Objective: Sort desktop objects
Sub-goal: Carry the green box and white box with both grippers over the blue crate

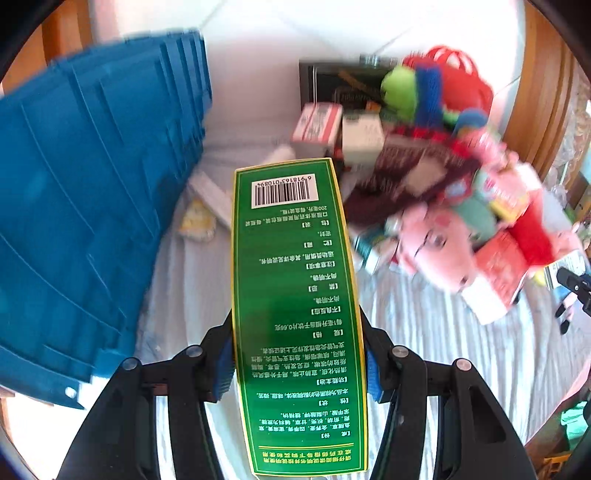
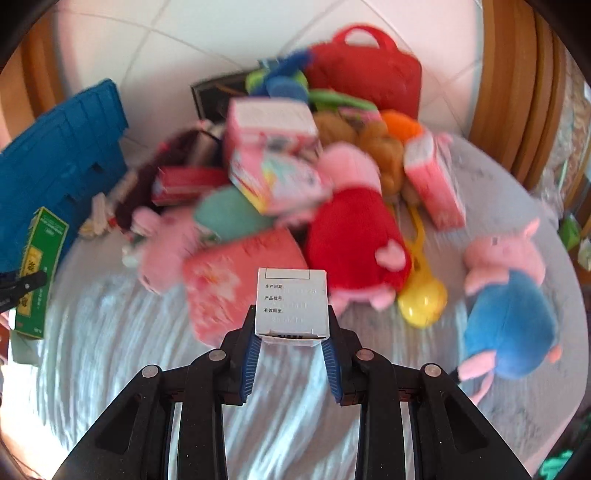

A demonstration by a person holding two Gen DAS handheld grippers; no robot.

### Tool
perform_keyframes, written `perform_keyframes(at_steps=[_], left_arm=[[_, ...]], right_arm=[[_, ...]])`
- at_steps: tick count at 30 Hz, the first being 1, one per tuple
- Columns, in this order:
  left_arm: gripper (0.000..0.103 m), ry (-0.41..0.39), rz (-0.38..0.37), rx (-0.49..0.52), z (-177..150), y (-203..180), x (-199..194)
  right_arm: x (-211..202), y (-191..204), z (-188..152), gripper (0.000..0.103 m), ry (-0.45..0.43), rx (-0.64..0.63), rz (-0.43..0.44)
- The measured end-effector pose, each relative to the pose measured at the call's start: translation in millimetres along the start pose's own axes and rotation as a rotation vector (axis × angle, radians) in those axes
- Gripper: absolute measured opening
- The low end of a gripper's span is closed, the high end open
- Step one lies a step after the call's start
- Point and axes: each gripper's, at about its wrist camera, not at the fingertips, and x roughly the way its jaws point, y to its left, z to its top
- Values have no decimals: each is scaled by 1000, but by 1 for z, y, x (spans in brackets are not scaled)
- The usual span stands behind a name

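One green box [image 1: 295, 314] (barcode, yellow edging).

A pale striped cloth [image 2: 110, 350] covers the table, with white floor tiles [image 2: 166, 33] and wooden furniture [image 2: 517, 92] behind.

Glossy green cardboard box [image 1: 295, 314] with gold-edged print, smooth and catching light — pinched between ribbed blue rubbery pads [image 1: 223, 369] on matt black plastic gripper arms with small dull metal pins. Ridged blue plastic crate [image 1: 92, 203] alongside, hard, moulded, faintly shiny. Matt white paperboard carton [image 2: 291, 302] with grey print in the other view, creased at the flap. Underneath, crinkled pale striped cloth table cover [image 2: 295, 413], soft and matt. Fuzzy pink-and-blue plush pig toy [image 2: 506, 295], fleecy pile; shiny yellow plastic toy [image 2: 421, 291]; smooth red bag [image 2: 365, 70] with a slight sheen. Polished, varnished wooden trim [image 2: 513, 92] at the edge.
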Motion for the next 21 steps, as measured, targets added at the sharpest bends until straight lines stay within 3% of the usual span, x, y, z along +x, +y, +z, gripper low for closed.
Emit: perform_keyframes(at_steps=[11, 21], left_arm=[[54, -255, 20, 10, 41, 30, -97], [54, -435, 88, -59, 79, 93, -172]], right_arm=[[-75, 138, 86, 30, -233, -155, 153], [-123, 270, 148, 30, -360, -298, 275]])
